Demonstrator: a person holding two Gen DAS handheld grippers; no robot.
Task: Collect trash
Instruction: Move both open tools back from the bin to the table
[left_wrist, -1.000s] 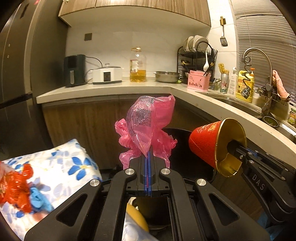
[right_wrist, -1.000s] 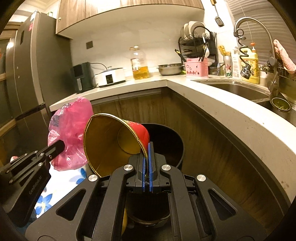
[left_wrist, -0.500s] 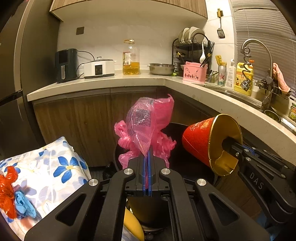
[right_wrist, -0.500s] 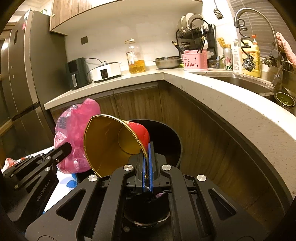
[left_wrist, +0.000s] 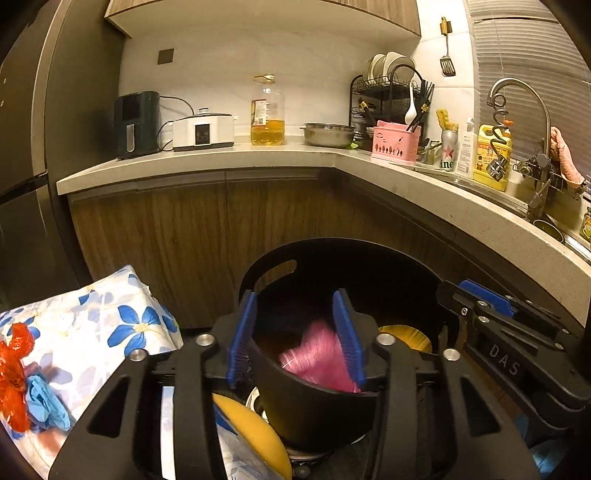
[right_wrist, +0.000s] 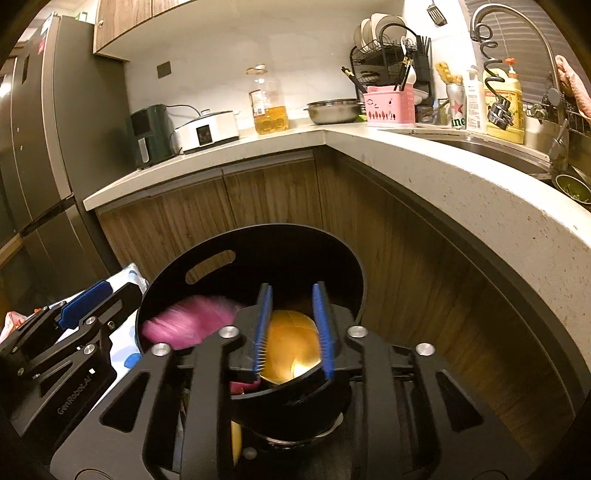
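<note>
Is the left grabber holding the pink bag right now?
No, the left gripper stands open, and the blurred pink plastic bag sits loose inside the black trash bin.

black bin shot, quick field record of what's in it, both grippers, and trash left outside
bin: black bin, by the wood cabinets
in bin: pink plastic bag, blurred; gold-lined cup
left gripper: jaws open over bin, holding nothing
right gripper: jaws open over bin, holding nothing
outside bin: red wrapper and blue glove on floral cloth
</note>
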